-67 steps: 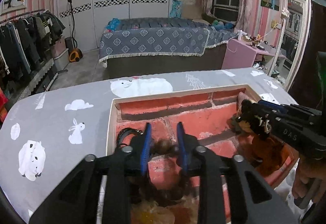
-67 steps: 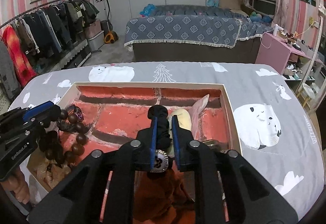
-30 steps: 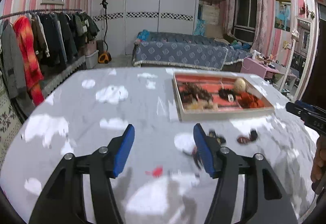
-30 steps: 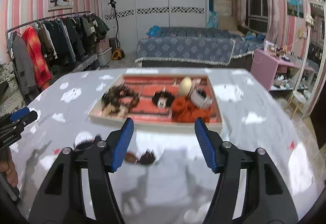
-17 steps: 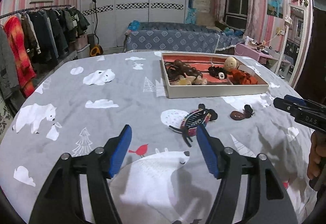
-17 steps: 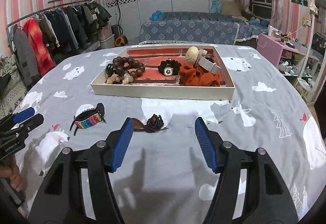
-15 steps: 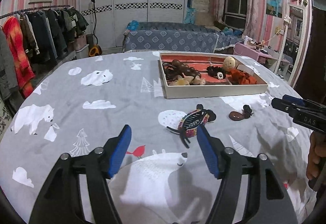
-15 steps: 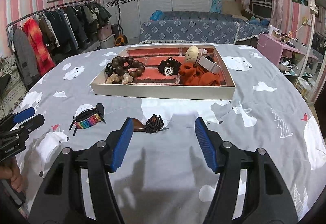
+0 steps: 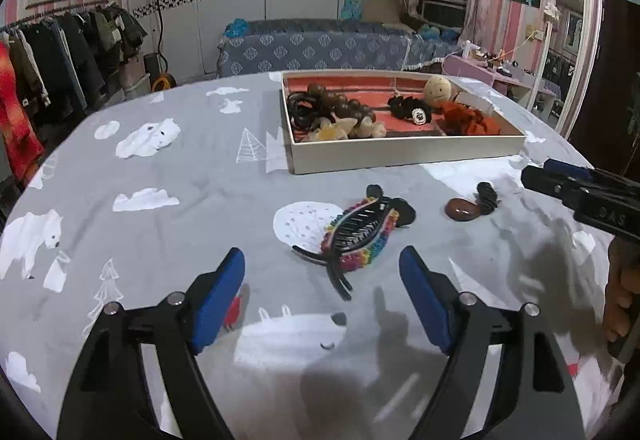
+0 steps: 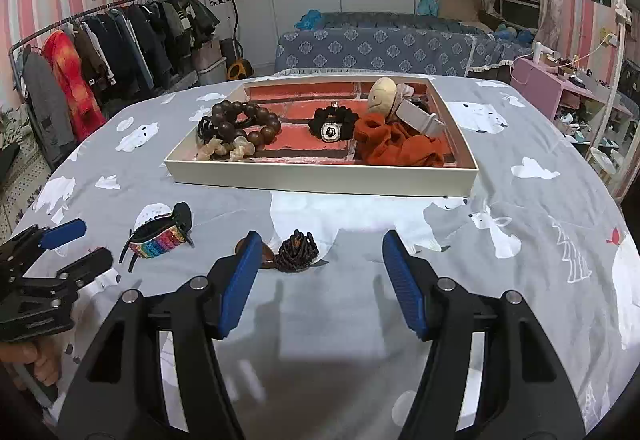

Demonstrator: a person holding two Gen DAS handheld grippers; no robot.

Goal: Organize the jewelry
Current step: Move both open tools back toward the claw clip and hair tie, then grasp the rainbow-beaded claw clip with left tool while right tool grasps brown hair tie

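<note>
Left gripper (image 9: pixel 322 298) widening, empty; right gripper (image 10: pixel 320 282) wide; only right view shows watch strap (image 10: pixel 420 117).

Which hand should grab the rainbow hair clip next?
Probably left. The left gripper is open with the rainbow hair clip lying right ahead of its fingers. The right gripper faces the dark beaded piece instead.

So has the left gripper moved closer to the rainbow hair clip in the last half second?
Yes. The left gripper has come down toward the rainbow hair clip, its jaws opening wider, empty.
</note>
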